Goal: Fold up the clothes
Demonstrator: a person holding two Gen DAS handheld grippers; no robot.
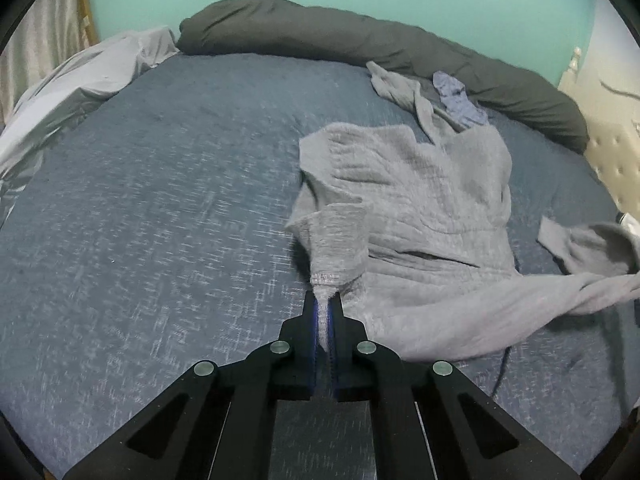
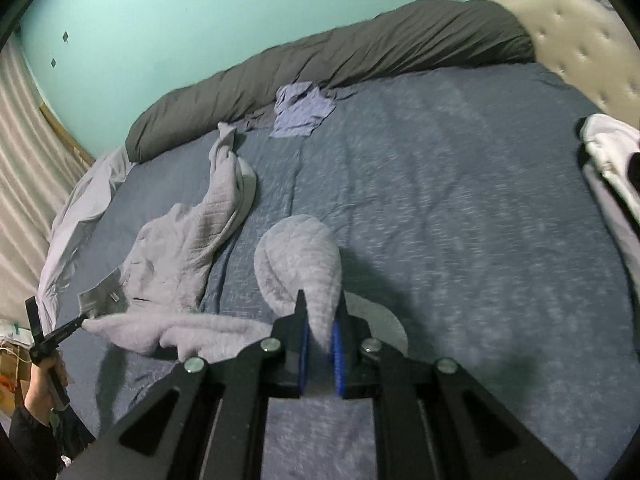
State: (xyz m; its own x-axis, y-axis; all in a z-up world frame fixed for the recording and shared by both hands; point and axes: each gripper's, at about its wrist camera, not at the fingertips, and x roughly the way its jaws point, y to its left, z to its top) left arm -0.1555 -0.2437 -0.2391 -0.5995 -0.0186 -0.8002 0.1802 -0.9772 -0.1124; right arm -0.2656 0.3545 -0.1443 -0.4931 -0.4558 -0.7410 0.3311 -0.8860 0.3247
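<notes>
A grey quilted sweater lies crumpled on the blue bedspread. My left gripper is shut on a hem corner of the sweater, lifted just above the bed. My right gripper is shut on another bunched part of the same sweater, which arches up in front of the fingers. In the right wrist view the left gripper shows at the far left, with sweater cloth stretched between the two. A sleeve trails toward the back.
A small blue garment lies near a long dark grey bolster along the teal wall. A light grey sheet is bunched at the left. A cream tufted headboard and white clothes are at the right.
</notes>
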